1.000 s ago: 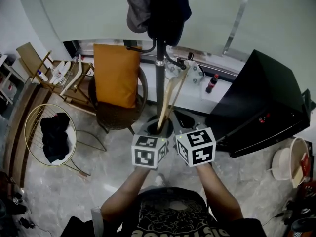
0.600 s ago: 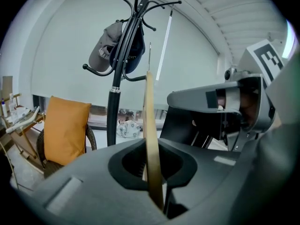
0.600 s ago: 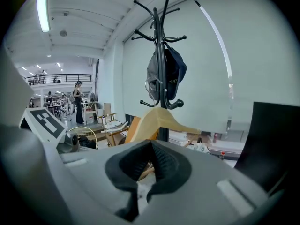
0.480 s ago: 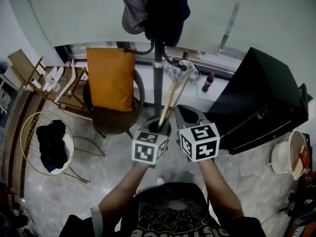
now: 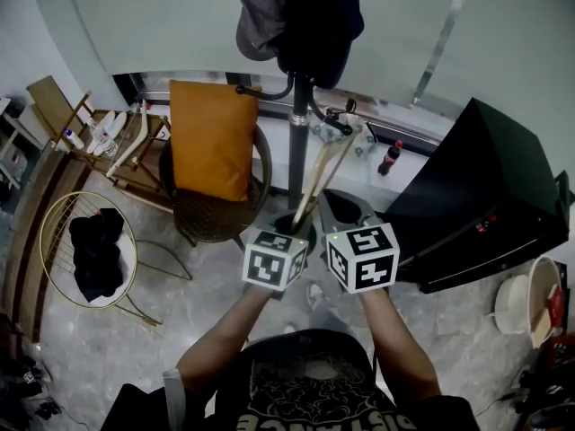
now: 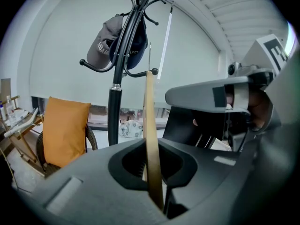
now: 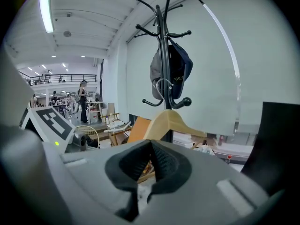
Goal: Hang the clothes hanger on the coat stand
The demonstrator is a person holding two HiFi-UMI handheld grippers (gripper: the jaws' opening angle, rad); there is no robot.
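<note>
Here, left tongs [image 6: 153, 172] clamped on pale wooden clothes hanger [image 6: 150, 125], seen edge-on there, right tongs [image 7: 150, 165] pressed together, empty, their view alone showing its shoulders face-on, near black metal coat stand [image 7: 164, 46].

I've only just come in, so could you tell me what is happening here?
A person holds a gripper in each hand in front of a black coat stand that carries dark caps. The left gripper has its jaws clamped on a wooden clothes hanger, held upright with its metal hook raised beside one of the stand's lower arms; I cannot tell whether it has caught. The right gripper, jaws together and empty, sits alongside.
</note>
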